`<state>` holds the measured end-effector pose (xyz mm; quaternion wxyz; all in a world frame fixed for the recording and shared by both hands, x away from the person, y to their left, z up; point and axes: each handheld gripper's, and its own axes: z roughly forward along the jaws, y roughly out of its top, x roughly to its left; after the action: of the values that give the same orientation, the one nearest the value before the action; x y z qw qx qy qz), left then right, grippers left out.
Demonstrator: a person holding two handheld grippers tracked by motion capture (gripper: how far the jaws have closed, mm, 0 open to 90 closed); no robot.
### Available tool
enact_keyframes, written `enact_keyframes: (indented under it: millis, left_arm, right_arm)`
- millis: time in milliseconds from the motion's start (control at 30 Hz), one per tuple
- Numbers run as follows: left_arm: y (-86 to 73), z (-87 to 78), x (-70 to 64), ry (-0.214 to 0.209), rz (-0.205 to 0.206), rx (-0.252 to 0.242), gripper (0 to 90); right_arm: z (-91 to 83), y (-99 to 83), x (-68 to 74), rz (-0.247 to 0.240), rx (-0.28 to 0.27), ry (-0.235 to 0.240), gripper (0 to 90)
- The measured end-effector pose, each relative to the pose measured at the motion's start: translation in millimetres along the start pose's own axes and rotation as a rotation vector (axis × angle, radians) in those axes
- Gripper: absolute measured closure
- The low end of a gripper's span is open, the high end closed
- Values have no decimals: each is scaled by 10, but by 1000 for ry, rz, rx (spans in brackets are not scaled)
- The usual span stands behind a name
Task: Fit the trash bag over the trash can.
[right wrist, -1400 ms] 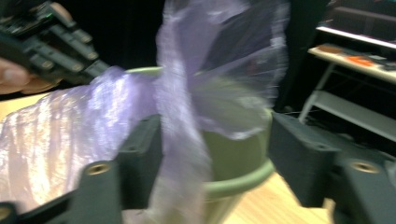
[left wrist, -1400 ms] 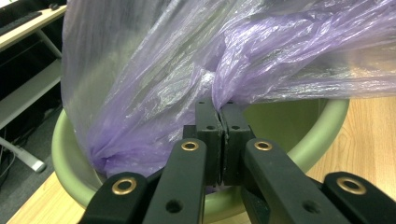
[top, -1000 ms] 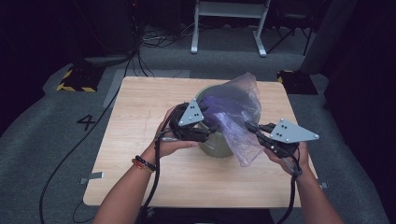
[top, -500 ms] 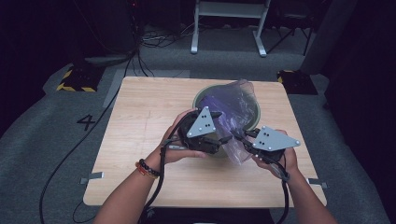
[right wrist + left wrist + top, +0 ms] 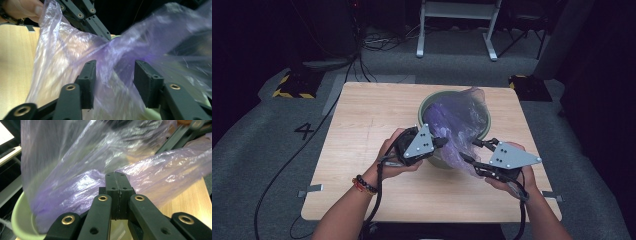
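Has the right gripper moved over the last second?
Yes. The right gripper has come in leftward, from near the table's right edge toward the green bin.

A pale, square wooden worktop (image 5: 372, 125) carries a round, pale green plastic bin (image 5: 428, 102), which stands just beyond the left hand-held gripper (image 5: 443, 142) and the right hand-held gripper (image 5: 472, 150), towards the far right corner.

A wooden table (image 5: 362, 125) stands on grey carpet (image 5: 272, 150) marked 4 (image 5: 305, 131), near a white frame (image 5: 457, 25).
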<state>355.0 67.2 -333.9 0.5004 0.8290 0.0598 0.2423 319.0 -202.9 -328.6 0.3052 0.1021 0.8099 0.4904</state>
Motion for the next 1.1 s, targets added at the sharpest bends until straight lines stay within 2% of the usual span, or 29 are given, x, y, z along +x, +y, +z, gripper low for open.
enact_keyframes:
  millis: [67,133,167,233,400,533,567,700,767,833,900,1033,1100]
  left_arm:
    - [-64,-27,9,-1,-27,-11,899]
    - [-129,-48,22,-3,-44,-10,899]
    - [-163,-52,28,-3,-52,-9,899]
    - [-224,-57,43,0,-61,-1,899]
    - [-354,-66,81,18,-98,11,899]
    - [-472,-61,123,33,-123,26,900]
    - [-504,-59,130,35,-132,30,899]
    - [-619,-47,137,37,-163,36,899]
    - [-661,-36,140,34,-175,36,899]
    - [-686,-24,137,32,-185,32,899]
    - [-698,-14,130,32,-191,28,898]
    - [-710,-6,121,38,-186,34,892]
    - [-726,-14,122,43,-189,31,872]
  right_arm:
    - [-64,-18,-15,12,-12,-14,514]
    - [-137,-36,-40,30,-31,-19,507]
    - [-204,-50,-80,49,-42,-36,494]
    - [-234,-58,-102,60,-51,-42,481]
    - [-347,-86,-187,115,-88,-31,409]
    - [-396,-86,-190,114,-95,-42,343]
    - [-432,-81,-208,124,-116,-42,322]
    - [-472,-72,-247,147,-131,-42,320]
    - [-440,-65,-276,164,-115,-66,323]
    - [-354,-62,-290,179,-99,-55,323]
    - [-236,-55,-280,165,-62,-56,323]
    - [-35,-42,-263,188,-32,-27,338]
    - [84,-31,-266,194,6,-57,459]
